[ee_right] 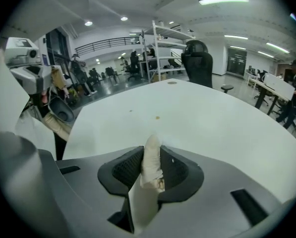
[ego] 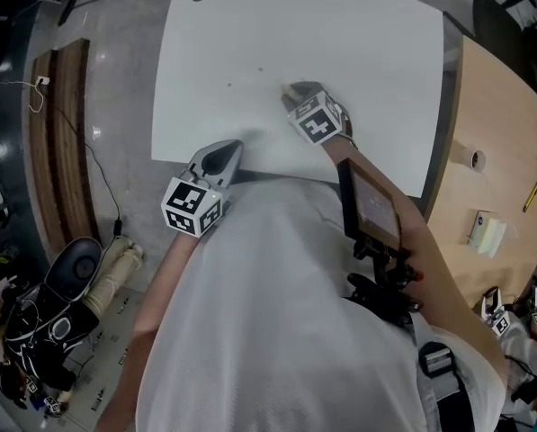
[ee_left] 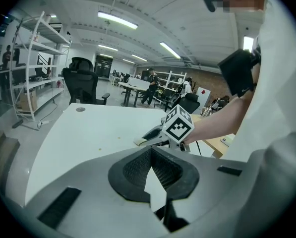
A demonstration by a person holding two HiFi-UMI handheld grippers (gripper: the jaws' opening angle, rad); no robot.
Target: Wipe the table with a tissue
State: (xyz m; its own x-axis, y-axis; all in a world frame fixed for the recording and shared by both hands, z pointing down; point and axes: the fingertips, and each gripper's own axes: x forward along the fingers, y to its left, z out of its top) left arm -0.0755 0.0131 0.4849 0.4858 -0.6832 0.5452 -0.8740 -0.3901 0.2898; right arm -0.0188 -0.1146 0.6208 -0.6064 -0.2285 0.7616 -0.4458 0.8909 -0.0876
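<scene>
Your right gripper [ego: 295, 93] pinches a crumpled tissue [ee_right: 150, 165] between its jaws, low over the white table [ego: 358, 43] (small specks [ee_right: 157, 117] lie ahead). Your left gripper [ego: 232, 148] sits at the near edge, jaw tips together.

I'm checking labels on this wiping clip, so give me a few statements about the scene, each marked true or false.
1. The right gripper grips a tissue in its jaws. True.
2. The left gripper also holds a tissue. False: nothing is between its jaws.
3. The right gripper is over the floor, off to the side. False: it is over the white table.
4. A few specks lie on the white table. True.
</scene>
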